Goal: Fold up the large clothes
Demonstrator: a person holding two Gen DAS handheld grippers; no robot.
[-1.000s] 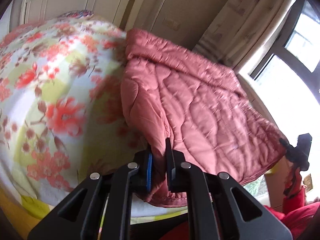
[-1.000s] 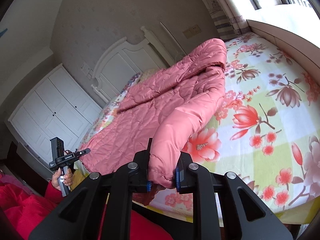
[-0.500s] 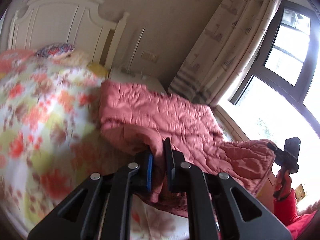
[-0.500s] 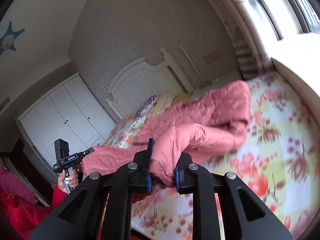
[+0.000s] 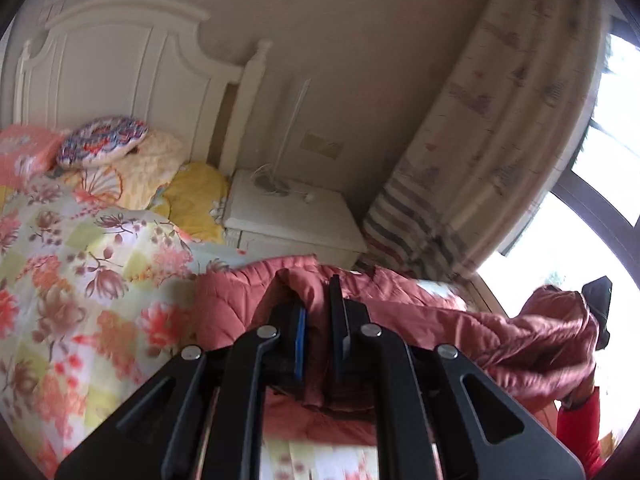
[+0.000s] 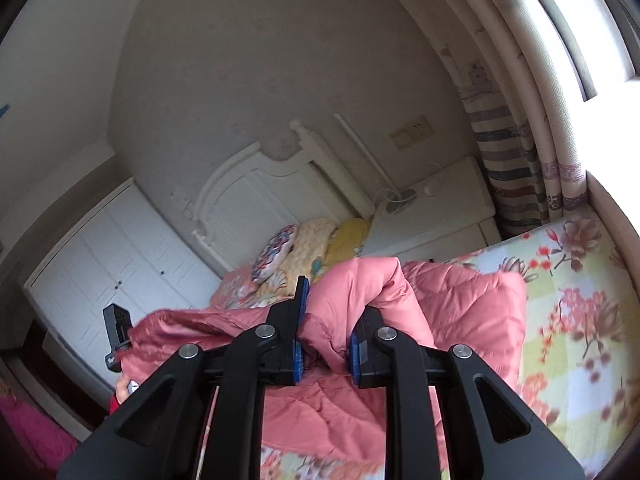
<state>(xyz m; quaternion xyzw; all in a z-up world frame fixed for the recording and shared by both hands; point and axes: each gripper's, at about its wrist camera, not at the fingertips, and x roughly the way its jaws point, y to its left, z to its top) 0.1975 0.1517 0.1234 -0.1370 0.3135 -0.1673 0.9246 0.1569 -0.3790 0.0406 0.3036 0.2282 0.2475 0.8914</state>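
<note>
Gripping a fold of the pink quilted coat (image 5: pixel 492 332), the left gripper (image 5: pixel 319 320) fills the lower centre of its frame, its black fingers with blue pads pinched tight on the fabric. From there the coat stretches to the right edge of the frame, where the other gripper's black body pokes out from behind a bunched end, with a red sleeve (image 5: pixel 578 424) below it. In the right wrist view, the right gripper (image 6: pixel 326 320) is likewise clamped on a thick roll of the same coat at lower centre; the garment hangs between the two grippers and spreads down over the floral bedspread (image 6: pixel 568 344), which covers the right side of that frame. At the lower left a hand (image 6: pixel 122 390) holds the left gripper's handle, partly hidden by the coat. Behind the coat, toward the middle of both frames, sit a patterned round cushion (image 5: pixel 102 140), a yellow pillow (image 5: pixel 198 196), a white headboard (image 5: pixel 108 68) and a white bedside cabinet (image 5: pixel 296 216). A striped curtain (image 5: pixel 496 128) hangs at the upper right, and white wardrobe doors (image 6: pixel 116 256) stand at the left.
</note>
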